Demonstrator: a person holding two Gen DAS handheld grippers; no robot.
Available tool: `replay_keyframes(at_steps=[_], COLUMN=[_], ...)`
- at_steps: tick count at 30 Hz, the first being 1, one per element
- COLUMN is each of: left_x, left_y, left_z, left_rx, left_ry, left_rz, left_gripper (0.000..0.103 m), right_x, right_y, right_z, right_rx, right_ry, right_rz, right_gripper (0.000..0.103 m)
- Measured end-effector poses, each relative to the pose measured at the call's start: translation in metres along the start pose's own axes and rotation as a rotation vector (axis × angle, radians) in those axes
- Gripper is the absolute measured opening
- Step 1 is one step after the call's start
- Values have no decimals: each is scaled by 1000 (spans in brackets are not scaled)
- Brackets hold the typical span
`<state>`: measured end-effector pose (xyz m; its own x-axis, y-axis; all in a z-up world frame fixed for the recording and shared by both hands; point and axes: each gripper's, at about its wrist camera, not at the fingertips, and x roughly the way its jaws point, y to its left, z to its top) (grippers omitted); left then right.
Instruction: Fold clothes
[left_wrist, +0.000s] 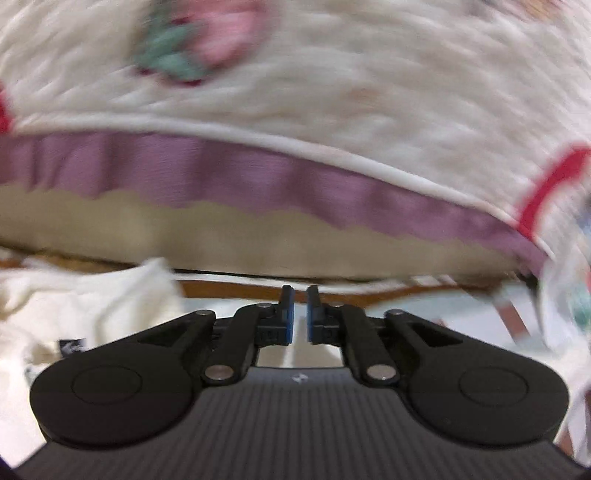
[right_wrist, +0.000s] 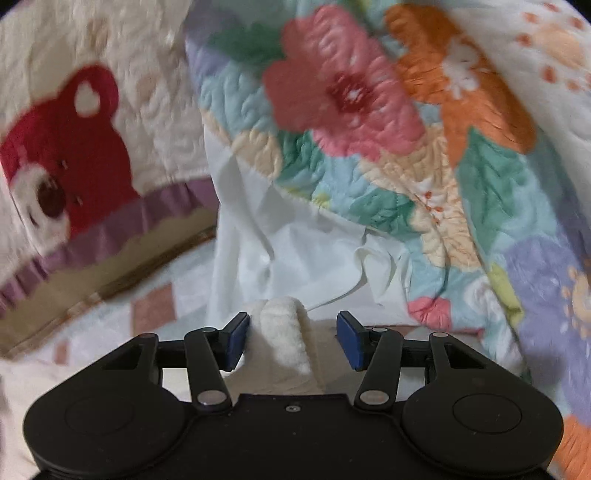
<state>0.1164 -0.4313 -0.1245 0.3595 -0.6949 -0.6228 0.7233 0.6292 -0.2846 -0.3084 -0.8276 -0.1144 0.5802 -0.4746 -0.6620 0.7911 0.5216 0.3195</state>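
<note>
While both of my grippers point forward and downward over the bedding, my left gripper (left_wrist: 298, 314) shows its two blue pads nearly together, with only a thin slit of light between them and nothing caught in that slit. Its black linkage arms sit folded inward, level across the bottom of the left wrist view. Ahead of it, toward twelve o'clock, lies a cream quilt (left_wrist: 332, 92) with a purple ruffle (left_wrist: 221, 177) along its edge, blurred. Off at nine o'clock rests a cream garment (left_wrist: 88, 306) with a small dark label, apart from my left fingertips.

My right gripper (right_wrist: 291, 338) stands with its jaws wide apart. Between them rises a fold of fluffy cream fabric (right_wrist: 280, 332); it lies against the left pad at about nine o'clock, while the right pad at three o'clock stands clear of it with a gap showing. The pads do not squeeze it. Beyond, at twelve o'clock, crumpled white cloth (right_wrist: 280, 229) spreads upward. A floral quilt (right_wrist: 369, 110) with pink and orange flowers drapes from one to four o'clock. At ten o'clock the cream quilt shows a red bear (right_wrist: 62, 147) above the same purple ruffle.
</note>
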Motion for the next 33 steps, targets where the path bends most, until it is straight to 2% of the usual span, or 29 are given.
replay_keyframes(at_steps=[1,2,3,8,11,14,17,18,19,20,21,22,23,25,28,31,33], left_x=[-1,0,1,27,45,64,69,70,71,72,74,74,72,64,54,63,73], left_y=[-12,-24,-35,-85,-110,-129,-131,-128,-126,-125,-124,-125,-129,-135,-137,-133,-139], left_z=[-1,-3,-6,-28,-41,-55,-57,-57,-57,-55,-54,-52,-49,-46,-38,-32,-41], left_rx=[46,92,136,353,501,643,660,645,630,613,596,590,601,602,591,514,551], left_ry=[16,30,40,123,132,154,178,177,176,176,176,177,174,135,38,58,83], left_rz=[-24,-44,-59,-83,-93,-73,-91,-101,-112,-122,-133,-126,-93,-59,21,22,41], left_gripper=[27,43,49,57,69,74,86,86,85,72,36,6,2,2,1,1,2], right_x=[-3,-4,-5,6,25,46,63,65,66,63,59,52,44,26,4,9,24], right_y=[-2,-4,-6,-5,-5,-1,-4,-4,-4,-4,-5,-7,-9,-14,-26,-26,-15], right_z=[0,0,-1,2,4,5,4,3,2,1,0,1,1,1,8,22,27], right_rx=[22,29,36,-6,-7,-50,-17,-9,-3,1,7,21,34,57,90,17,-63], right_ry=[-7,2,11,116,218,230,218,197,172,137,97,49,-1,-83,-165,-129,-83], right_rz=[18,40,62,198,304,263,276,295,309,316,324,337,346,351,331,256,187], right_gripper=[57,57,57,50,50,55,55,42,24,15,15,14,13,11,9,8,8])
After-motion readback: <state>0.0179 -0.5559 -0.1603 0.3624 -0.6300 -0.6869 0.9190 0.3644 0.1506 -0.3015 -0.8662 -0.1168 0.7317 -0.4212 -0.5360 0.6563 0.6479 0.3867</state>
